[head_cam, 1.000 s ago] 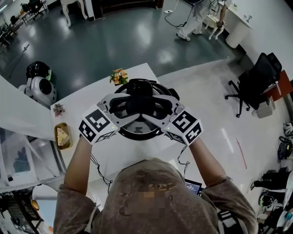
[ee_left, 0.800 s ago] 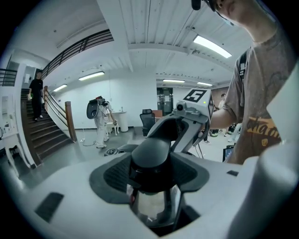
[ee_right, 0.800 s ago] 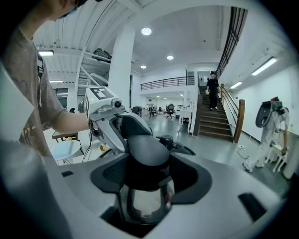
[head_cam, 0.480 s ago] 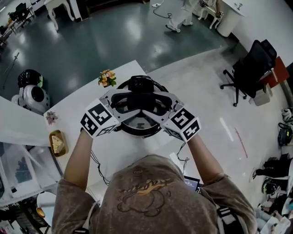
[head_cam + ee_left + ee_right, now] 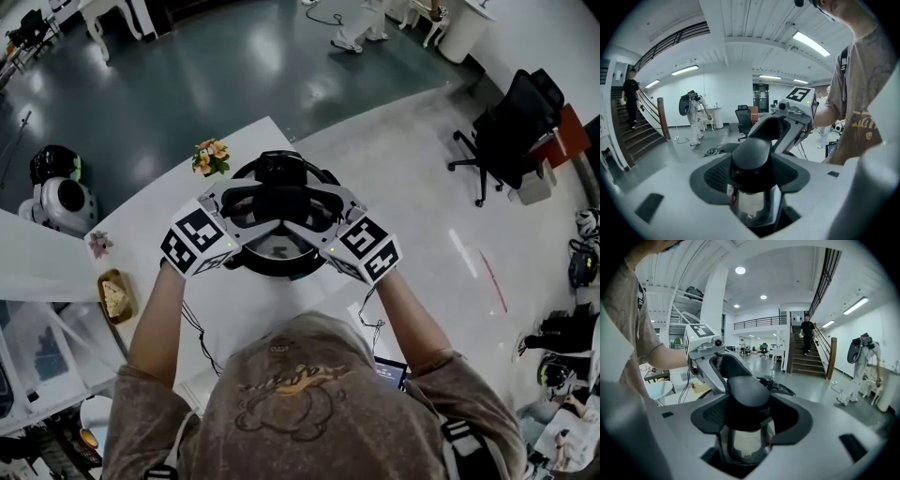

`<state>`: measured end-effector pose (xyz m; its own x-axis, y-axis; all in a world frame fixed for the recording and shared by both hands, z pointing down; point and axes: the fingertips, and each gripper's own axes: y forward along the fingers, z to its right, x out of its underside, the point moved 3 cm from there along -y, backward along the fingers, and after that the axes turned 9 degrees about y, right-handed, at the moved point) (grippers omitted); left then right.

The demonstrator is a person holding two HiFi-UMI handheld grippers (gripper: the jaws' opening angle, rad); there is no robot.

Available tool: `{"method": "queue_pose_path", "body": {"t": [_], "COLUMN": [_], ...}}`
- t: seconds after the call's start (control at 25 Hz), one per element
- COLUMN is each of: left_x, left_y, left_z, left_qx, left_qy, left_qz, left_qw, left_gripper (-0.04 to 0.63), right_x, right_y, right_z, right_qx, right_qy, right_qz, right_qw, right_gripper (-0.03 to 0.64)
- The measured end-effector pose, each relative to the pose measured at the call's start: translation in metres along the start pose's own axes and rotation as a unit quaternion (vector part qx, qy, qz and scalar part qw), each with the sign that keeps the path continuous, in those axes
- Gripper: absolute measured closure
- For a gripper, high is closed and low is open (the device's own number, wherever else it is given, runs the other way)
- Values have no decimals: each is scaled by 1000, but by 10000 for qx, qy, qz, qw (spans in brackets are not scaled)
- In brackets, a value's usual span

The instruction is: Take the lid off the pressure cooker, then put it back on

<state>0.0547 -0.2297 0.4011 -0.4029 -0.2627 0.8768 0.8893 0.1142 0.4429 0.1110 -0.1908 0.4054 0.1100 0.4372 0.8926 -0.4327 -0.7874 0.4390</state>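
Left gripper (image 5: 249, 208) clamped on one end of lid handle (image 5: 278, 201), right gripper (image 5: 311, 213) clamped on other end, pressure cooker (image 5: 281, 271) beneath both jaws.

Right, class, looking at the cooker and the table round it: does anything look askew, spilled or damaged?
Nothing stands out. The pressure cooker sits upright on the white table; the left tool and right tool grip its lid handle from opposite sides. The flowers and snack tray sit tidy beside it; no spill shows.
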Motion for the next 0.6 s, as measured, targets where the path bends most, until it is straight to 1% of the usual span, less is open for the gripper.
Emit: {"method": "queue_pose_path", "body": {"t": [0.24, 0.32, 0.48, 0.6], "left_x": [9, 12, 11, 12], "left_y": [-2, -4, -2, -1], "left_z": [-1, -1, -1, -1], "left_qx": [11, -13, 21, 33], "left_qy": [-114, -195, -206, -222], "left_qz": [59, 175, 374, 420], "left_qw": [9999, 9997, 9991, 9989], "left_gripper": [331, 333, 331, 331], "right_x": [2, 2, 3, 3], "right_y": [7, 9, 7, 7], "right_z": [-3, -4, -2, -1], "right_qx": [-44, -64, -109, -149], "right_qy": [-90, -125, -104, -117], "right_qz": [-40, -28, 45, 53], "right_qw": [9999, 9999, 9999, 9998], "right_gripper": [350, 350, 350, 350]}}
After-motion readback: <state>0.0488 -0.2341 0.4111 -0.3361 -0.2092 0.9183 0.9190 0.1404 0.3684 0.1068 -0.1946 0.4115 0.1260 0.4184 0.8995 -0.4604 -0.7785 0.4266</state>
